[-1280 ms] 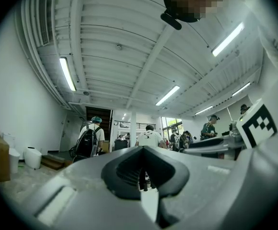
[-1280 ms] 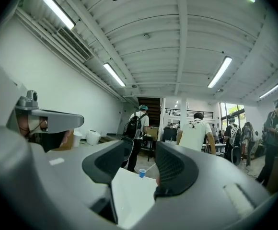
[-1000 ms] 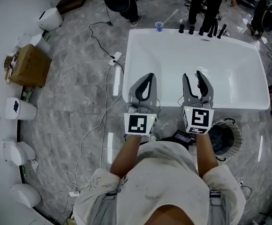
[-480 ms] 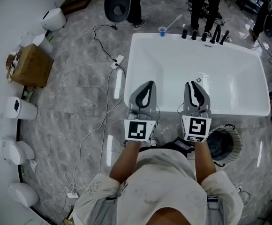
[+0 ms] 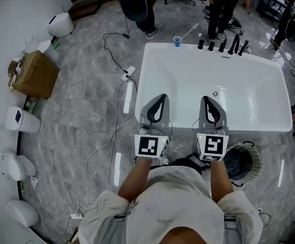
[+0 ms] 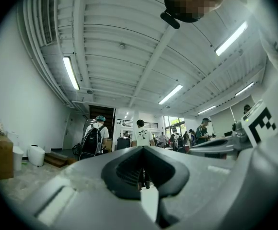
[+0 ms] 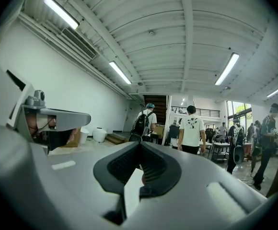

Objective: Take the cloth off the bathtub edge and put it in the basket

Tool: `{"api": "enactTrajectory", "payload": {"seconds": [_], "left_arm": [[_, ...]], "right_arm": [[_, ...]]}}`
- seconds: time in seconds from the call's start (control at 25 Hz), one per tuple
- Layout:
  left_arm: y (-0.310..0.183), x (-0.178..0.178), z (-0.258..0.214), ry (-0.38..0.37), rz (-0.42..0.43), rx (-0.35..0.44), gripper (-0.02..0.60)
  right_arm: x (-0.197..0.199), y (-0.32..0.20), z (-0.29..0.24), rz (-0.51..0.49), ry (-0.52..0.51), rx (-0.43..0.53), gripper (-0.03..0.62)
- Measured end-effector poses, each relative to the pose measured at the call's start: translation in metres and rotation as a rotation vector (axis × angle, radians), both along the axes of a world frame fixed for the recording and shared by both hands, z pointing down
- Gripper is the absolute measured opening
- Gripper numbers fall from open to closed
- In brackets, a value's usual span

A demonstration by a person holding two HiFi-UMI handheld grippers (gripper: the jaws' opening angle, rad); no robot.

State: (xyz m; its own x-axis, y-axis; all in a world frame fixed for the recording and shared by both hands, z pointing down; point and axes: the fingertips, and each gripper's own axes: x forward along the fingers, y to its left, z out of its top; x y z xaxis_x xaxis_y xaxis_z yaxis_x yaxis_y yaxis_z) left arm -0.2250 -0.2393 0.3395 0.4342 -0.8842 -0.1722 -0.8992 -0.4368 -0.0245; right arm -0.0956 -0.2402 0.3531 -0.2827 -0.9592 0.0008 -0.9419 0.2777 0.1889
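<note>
— While poised across the near rim of the tub (image 5: 249, 85), both shut: left gripper (image 5: 160, 96) closed on nothing, right gripper (image 5: 208, 99) just closed, likewise on nothing.
— And the cloth?
— Seems to lie as a dark heap (image 5: 236, 161) in the basket (image 5: 255, 156), down beside the tub's near right corner; hard to tell for sure.
— Room to move?
— Open over the bare white basin. Far rim crowded: dark bottles (image 5: 224, 46), a blue cup (image 5: 177, 41).
— Around it?
— Grey marble floor (image 5: 81, 116), crossed by a cable (image 5: 118, 100); a box (image 5: 35, 75) by the left wall; people (image 5: 224, 4) standing beyond.
</note>
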Motion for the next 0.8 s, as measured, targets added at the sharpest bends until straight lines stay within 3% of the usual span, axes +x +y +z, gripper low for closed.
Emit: {"api": "enactTrajectory", "payload": {"seconds": [0.28, 0.8], "left_arm": [[0.002, 0.0, -0.004, 0.008, 0.016, 0.01, 0.0], [0.008, 0.004, -0.001, 0.004, 0.024, 0.005, 0.0]], "right_arm": [[-0.003, 0.007, -0.012, 0.008, 0.027, 0.039, 0.002], [-0.001, 0.011, -0.005, 0.021, 0.034, 0.011, 0.002]]}}
